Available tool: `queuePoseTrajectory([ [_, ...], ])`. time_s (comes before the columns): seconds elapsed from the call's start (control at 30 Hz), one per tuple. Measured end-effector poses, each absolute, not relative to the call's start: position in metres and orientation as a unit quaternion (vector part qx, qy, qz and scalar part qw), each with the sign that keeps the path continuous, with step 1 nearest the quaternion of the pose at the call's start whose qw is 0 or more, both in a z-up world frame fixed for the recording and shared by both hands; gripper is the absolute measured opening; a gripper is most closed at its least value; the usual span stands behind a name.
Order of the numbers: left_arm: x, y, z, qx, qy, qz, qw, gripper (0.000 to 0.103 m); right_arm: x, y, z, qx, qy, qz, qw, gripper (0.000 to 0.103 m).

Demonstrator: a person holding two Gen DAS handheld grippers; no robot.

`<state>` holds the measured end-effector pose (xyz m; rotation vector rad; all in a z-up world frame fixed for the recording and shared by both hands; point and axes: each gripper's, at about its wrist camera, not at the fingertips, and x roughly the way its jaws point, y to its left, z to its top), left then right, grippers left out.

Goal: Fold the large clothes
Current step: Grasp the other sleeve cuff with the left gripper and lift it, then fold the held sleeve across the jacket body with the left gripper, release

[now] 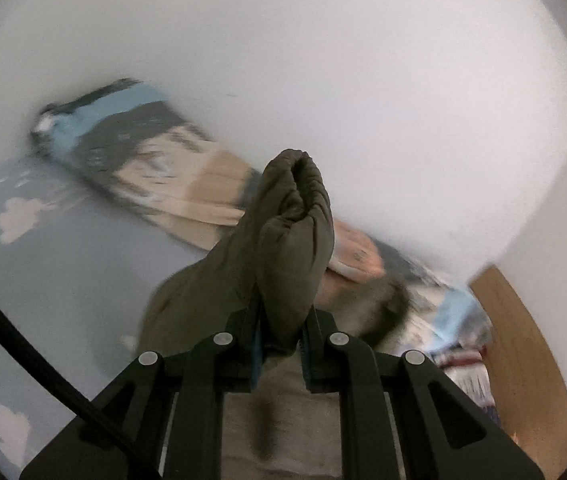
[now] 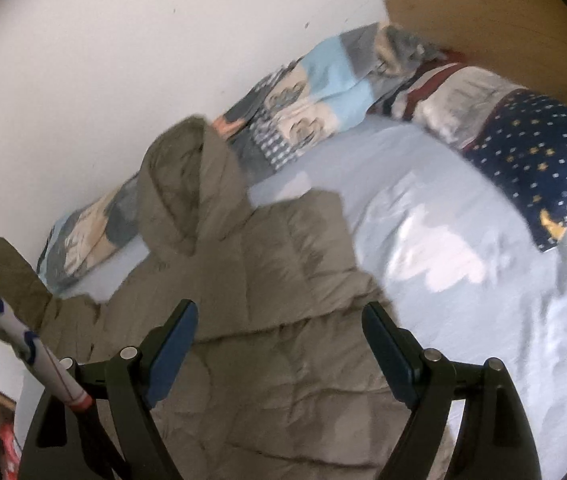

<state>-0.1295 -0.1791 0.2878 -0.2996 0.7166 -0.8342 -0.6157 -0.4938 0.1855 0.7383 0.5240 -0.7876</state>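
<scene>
An olive-green quilted jacket (image 2: 267, 304) lies spread on the bed, its hood (image 2: 187, 184) raised toward the wall. In the left wrist view my left gripper (image 1: 281, 332) is shut on a bunched fold of that jacket (image 1: 295, 236), which stands up between the fingers and is lifted off the bed. In the right wrist view my right gripper (image 2: 279, 320) hangs open above the jacket's body, nothing between its blue pads (image 2: 175, 344). At the far left a lifted jacket sleeve (image 2: 15, 276) shows beside a white part of the other tool.
The bed has a pale blue sheet with white clouds (image 2: 455, 256). A patchwork blanket (image 2: 303, 104) runs along the white wall (image 2: 123, 60). A navy star-print pillow (image 2: 535, 164) lies at the right, and a wooden headboard (image 2: 503, 28) stands behind it.
</scene>
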Motion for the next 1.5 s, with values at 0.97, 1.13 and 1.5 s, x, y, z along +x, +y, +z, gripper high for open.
queuePoseTrajectory([
  [0.97, -0.417, -0.482, 0.065, 0.180, 0.443, -0.468, 0.743, 0.044, -0.709, -0.540, 0.203, 0.434, 0.164, -0.405, 0.788, 0.088],
  [1.13, -0.450, -0.446, 0.101, 0.214, 0.370, -0.511, 0.746, 0.056, -0.688, -0.535, 0.200, 0.408, 0.197, -0.404, 0.794, 0.088],
  [1.5, -0.386, -0.306, 0.144, 0.226, 0.281, -0.412, 0.837, 0.061, -0.608, -0.481, 0.205, 0.244, 0.278, -0.417, 0.831, 0.087],
])
